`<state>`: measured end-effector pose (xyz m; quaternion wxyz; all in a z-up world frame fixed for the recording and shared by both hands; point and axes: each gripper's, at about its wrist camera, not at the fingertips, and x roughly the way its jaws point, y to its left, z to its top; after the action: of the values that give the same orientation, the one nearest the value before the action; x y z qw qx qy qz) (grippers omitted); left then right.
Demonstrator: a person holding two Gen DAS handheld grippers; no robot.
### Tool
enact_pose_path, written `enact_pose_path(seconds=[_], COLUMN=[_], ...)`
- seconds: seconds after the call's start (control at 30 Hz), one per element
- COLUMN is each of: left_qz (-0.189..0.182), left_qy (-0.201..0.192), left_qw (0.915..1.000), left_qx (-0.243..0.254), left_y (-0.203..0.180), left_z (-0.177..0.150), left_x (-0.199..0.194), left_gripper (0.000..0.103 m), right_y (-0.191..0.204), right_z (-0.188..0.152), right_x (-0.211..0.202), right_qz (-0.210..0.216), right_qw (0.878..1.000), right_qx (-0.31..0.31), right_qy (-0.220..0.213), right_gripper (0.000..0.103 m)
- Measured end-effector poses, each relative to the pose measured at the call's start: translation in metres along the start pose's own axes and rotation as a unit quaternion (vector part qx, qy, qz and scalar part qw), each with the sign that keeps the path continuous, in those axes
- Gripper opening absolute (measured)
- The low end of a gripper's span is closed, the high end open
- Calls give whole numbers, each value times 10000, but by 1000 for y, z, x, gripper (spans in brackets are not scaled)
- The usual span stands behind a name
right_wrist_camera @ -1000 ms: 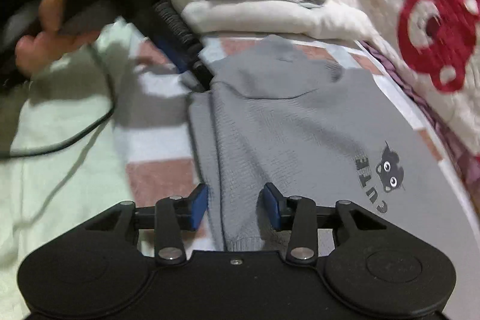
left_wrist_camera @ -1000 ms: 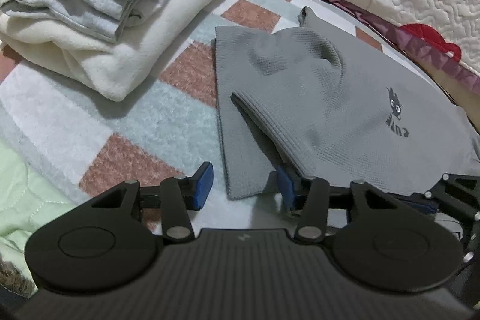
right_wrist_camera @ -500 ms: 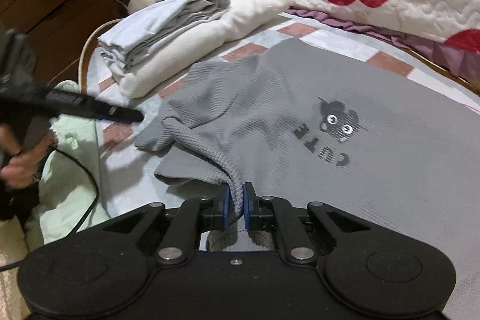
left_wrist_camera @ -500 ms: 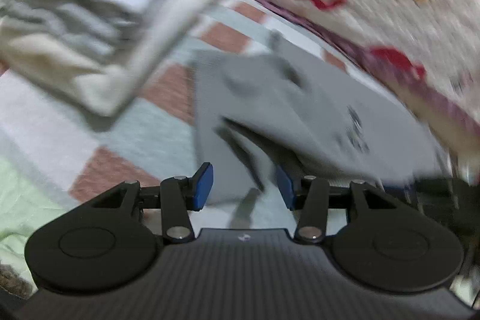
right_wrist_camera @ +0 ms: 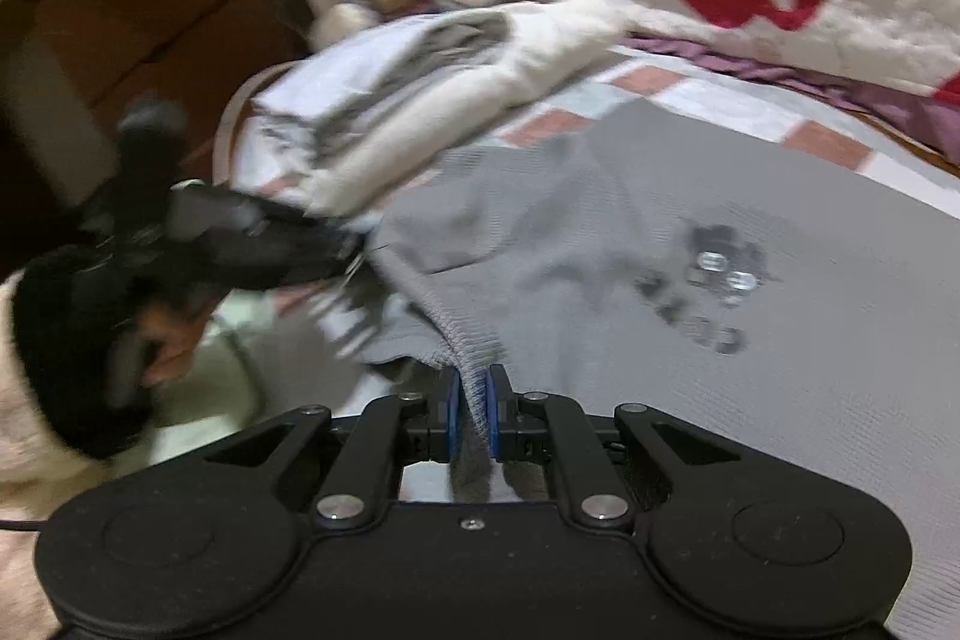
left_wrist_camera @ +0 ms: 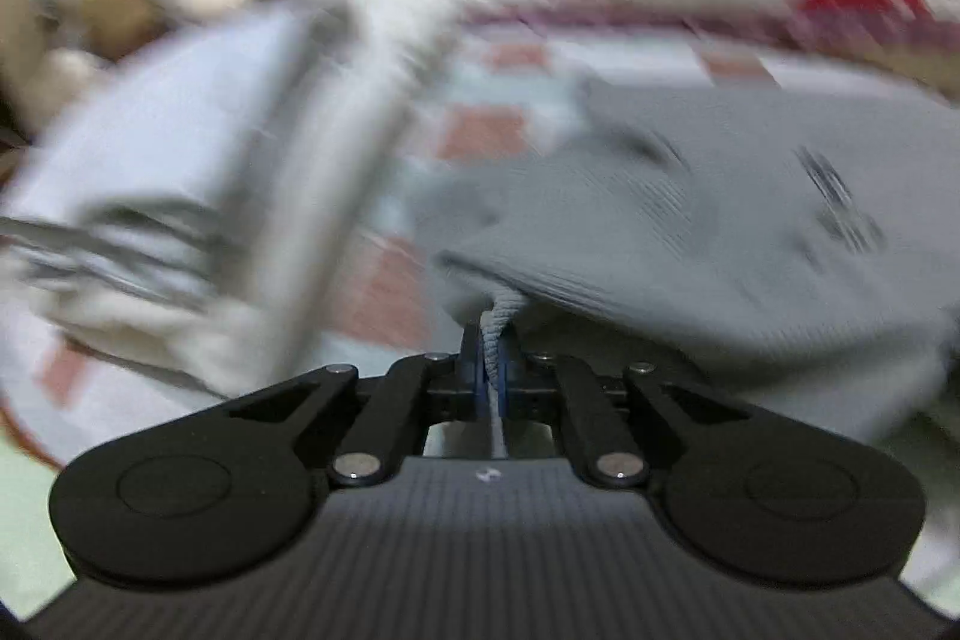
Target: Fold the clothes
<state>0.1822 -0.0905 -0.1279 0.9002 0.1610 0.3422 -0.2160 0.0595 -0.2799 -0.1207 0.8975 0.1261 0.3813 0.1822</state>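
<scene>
Grey knit top (right_wrist_camera: 690, 232), cat print and "CUTE" face up, lies on the checked bedspread (right_wrist_camera: 654, 85). Left tool (left_wrist_camera: 493, 370) and right tool (right_wrist_camera: 472, 415) each clamp its near ribbed edge, lifted. Likely mid-fold: next, carry that edge evenly across the body.

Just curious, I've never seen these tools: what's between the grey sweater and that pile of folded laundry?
Only a bare strip of checked blanket separates the grey sweater from the folded pile; the right wrist view shows it best.
</scene>
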Motion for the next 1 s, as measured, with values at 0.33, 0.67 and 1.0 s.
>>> enact_pose_path(seconds=[0.33, 0.67, 1.0], left_qz=[781, 625, 648], left_qy=[-544, -273, -359], left_qw=[9929, 9931, 9946], left_qx=[-712, -955, -720], left_y=[44, 49, 40], left_z=[-2, -4, -15], left_x=[-24, 1, 7], left_gripper=[4, 5, 5], right_y=[53, 60, -18], right_z=[-20, -4, 86], right_x=[37, 13, 36], right_qz=[-326, 311, -468], right_qw=[9909, 9923, 9982], right_qx=[-1014, -922, -210], right_qy=[817, 761, 294], right_gripper=[11, 22, 41])
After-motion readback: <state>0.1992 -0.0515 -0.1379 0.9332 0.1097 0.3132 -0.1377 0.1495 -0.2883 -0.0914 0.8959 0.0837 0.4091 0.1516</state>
